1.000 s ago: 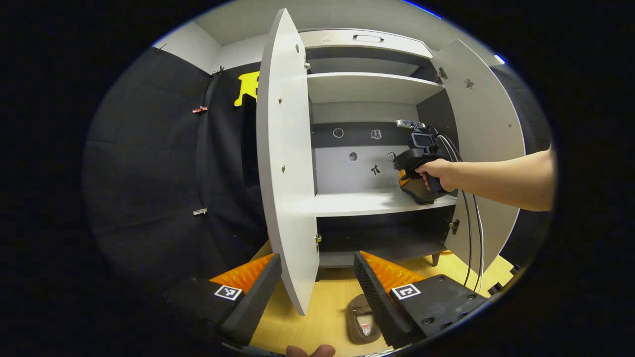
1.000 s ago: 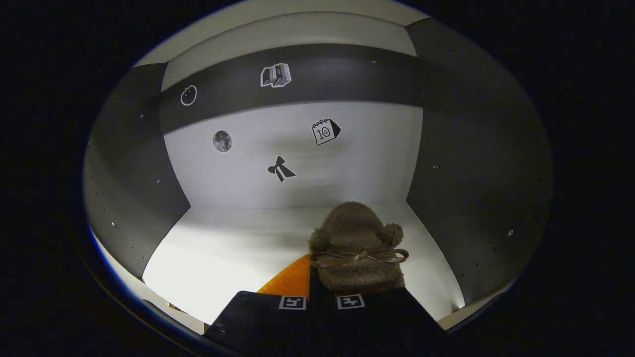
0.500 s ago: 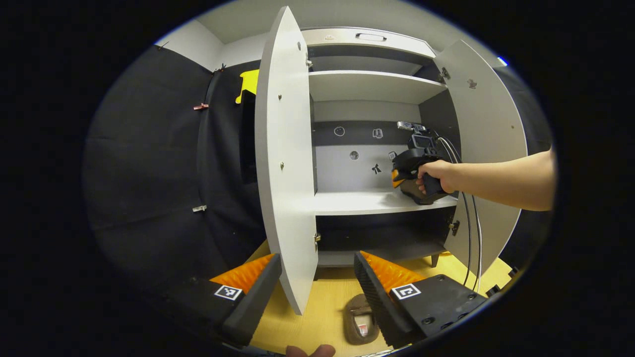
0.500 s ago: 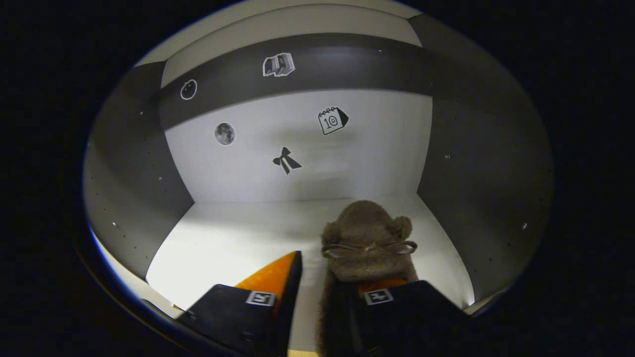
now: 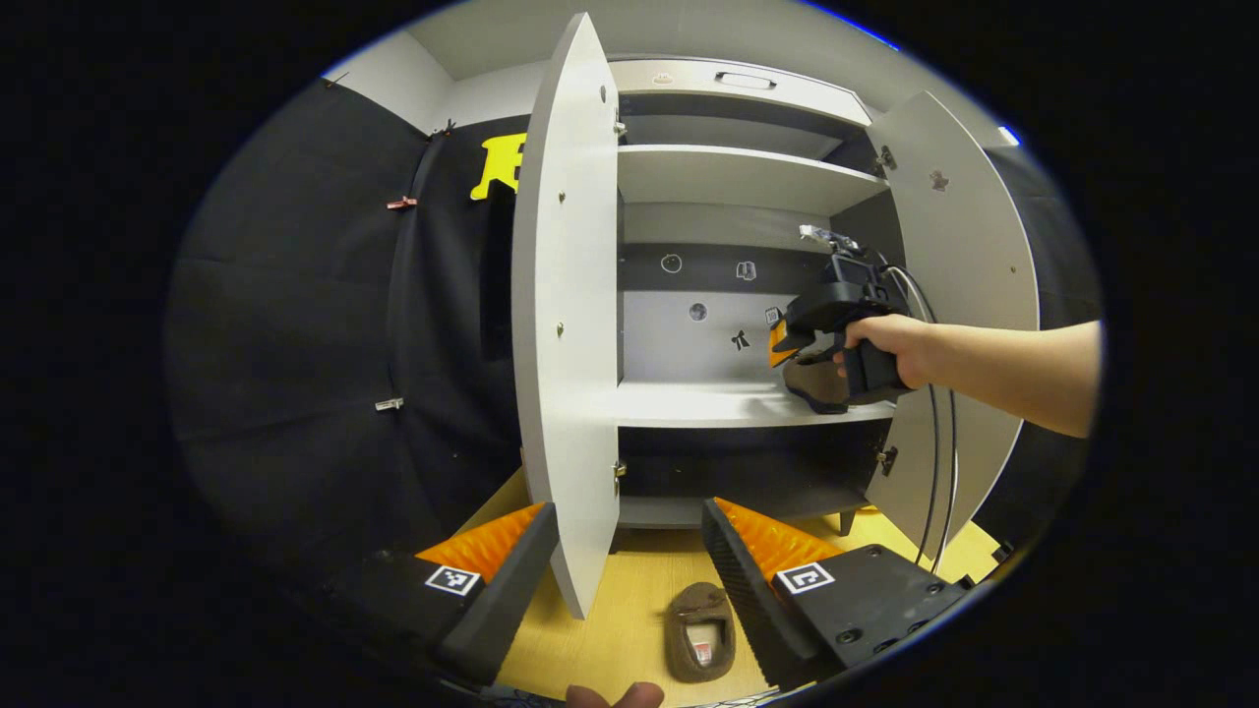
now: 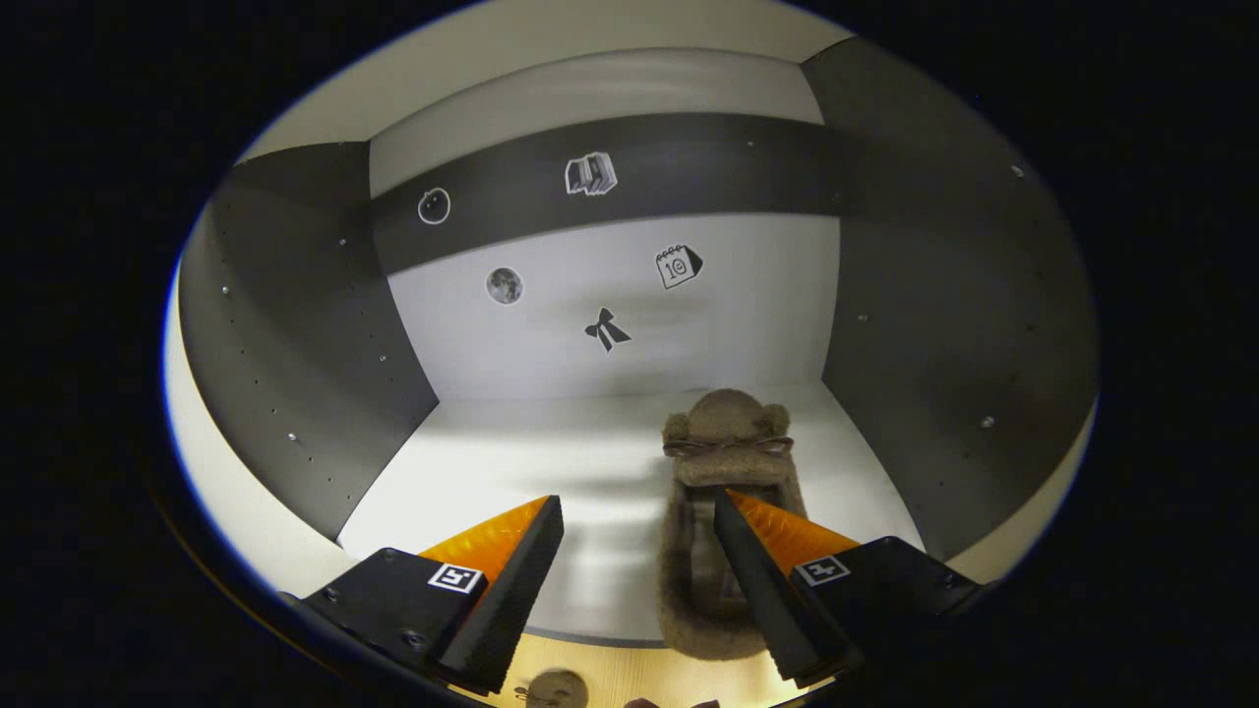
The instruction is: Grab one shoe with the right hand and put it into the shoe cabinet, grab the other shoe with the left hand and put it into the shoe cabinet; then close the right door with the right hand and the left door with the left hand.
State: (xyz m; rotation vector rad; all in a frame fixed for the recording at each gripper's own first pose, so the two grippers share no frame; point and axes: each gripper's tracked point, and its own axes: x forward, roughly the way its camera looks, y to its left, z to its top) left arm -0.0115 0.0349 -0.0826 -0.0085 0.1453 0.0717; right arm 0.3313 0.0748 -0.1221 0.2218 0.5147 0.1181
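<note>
The first brown fuzzy slipper with a thin bow (image 6: 726,462) lies on the white middle shelf (image 6: 511,472) of the grey-and-white shoe cabinet (image 5: 733,177), toe toward the back wall, heel at the shelf's front edge, near the dark right side panel. The right tongs (image 6: 639,560) are spread; the slipper sits at 1 o'clock from their midpoint, partly behind the right finger, and neither finger presses on it. In the left gripper view, the right tongs (image 5: 787,339) appear at 2 o'clock, held by a hand (image 5: 890,339) just above the shelf's right end.

The second brown slipper (image 5: 700,631) lies on the pale wooden floor (image 5: 629,610) in front of the cabinet, at 6 o'clock, beside the inner edge of the right finger of the left tongs (image 5: 629,565). The left tongs are spread and hold nothing.

Both cabinet doors stand open: the white left door (image 5: 566,315) edge-on at 12 o'clock, the right door (image 5: 969,246) at 2 o'clock. Small stickers (image 6: 679,265) mark the cabinet's back wall. Black cloth (image 5: 295,344) covers the booth wall at 9 o'clock.
</note>
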